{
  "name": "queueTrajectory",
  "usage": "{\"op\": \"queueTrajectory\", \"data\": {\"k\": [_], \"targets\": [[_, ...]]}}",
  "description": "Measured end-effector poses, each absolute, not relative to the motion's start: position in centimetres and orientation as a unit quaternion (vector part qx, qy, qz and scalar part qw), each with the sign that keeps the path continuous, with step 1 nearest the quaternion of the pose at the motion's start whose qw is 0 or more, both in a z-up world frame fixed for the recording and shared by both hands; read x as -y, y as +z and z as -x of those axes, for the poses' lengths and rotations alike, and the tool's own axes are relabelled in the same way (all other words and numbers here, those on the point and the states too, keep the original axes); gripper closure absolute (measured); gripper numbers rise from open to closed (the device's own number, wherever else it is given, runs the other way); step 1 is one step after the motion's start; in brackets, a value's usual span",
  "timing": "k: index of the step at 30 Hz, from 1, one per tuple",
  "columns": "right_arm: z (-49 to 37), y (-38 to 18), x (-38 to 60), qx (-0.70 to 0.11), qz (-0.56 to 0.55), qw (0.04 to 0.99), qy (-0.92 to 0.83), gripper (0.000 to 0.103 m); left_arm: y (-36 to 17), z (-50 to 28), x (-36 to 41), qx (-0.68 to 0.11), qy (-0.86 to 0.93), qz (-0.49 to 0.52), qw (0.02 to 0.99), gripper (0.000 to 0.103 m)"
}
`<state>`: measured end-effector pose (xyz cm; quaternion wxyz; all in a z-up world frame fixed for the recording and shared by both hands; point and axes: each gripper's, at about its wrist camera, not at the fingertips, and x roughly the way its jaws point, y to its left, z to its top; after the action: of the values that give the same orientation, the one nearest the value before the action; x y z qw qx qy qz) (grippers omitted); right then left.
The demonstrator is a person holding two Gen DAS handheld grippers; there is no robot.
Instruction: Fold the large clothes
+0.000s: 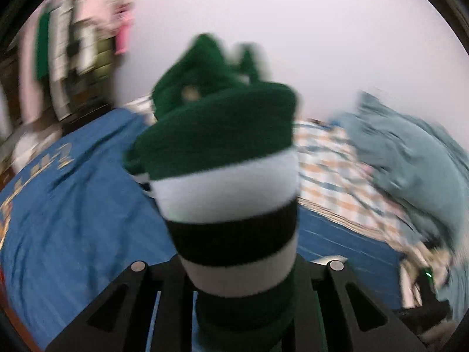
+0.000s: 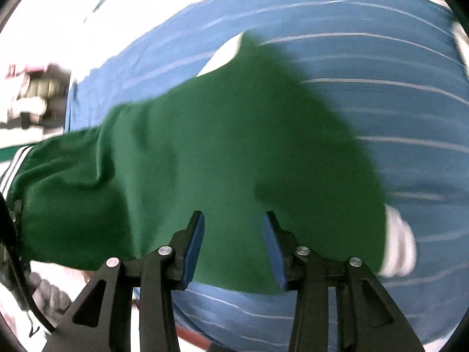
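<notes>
A dark green garment with white and black striped ribbing [image 1: 228, 187] rises bunched up right in front of the left wrist camera. My left gripper [image 1: 240, 267] is shut on this striped end, and the cloth hides its fingertips. In the right wrist view the green garment [image 2: 205, 152] lies spread across a blue striped bed cover [image 2: 381, 58], with a white cuff [image 2: 398, 243] at its right end and white stripes [image 2: 11, 167] at its left. My right gripper [image 2: 233, 234] hovers over the green cloth, open, its blue pads [image 2: 193, 249] apart with nothing between them.
A blue cover with gold print [image 1: 73, 205] spreads over the bed on the left. A checkered sheet [image 1: 331, 170] and a crumpled teal blanket [image 1: 410, 170] lie on the right. Clothes hang on a rack [image 1: 73, 44] at the back left, against a white wall.
</notes>
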<state>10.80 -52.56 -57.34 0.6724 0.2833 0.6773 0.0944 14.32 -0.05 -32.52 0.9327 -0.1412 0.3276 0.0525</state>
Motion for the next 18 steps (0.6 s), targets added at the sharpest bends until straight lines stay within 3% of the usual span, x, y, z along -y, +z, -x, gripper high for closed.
{"op": "queueTrajectory", "data": {"k": [5,11,15,18], "targets": [[-5.8,-59.6,59.7,-0.672,-0.342,0.655,0.038,0.058,-32.9,-15.1,12.3,-0.355,-0.085,0.105,0.925,0.090],[-2.2,-62.2,63.6,-0.673,-0.372,0.639,-0.017,0.059,-42.3,-15.8,26.8,-0.467,-0.185,0.037,0.864,0.090],[-0.6,-63.0,65.6,-0.682,-0.372,0.628,-0.040,0.058,-48.6,-16.2,29.8,-0.538,-0.168,0.001,0.826,0.089],[0.7,-62.9,66.7,-0.683,-0.362,0.633,-0.043,0.057,-48.3,-16.7,29.9,-0.559,-0.152,-0.005,0.815,0.087]]}}
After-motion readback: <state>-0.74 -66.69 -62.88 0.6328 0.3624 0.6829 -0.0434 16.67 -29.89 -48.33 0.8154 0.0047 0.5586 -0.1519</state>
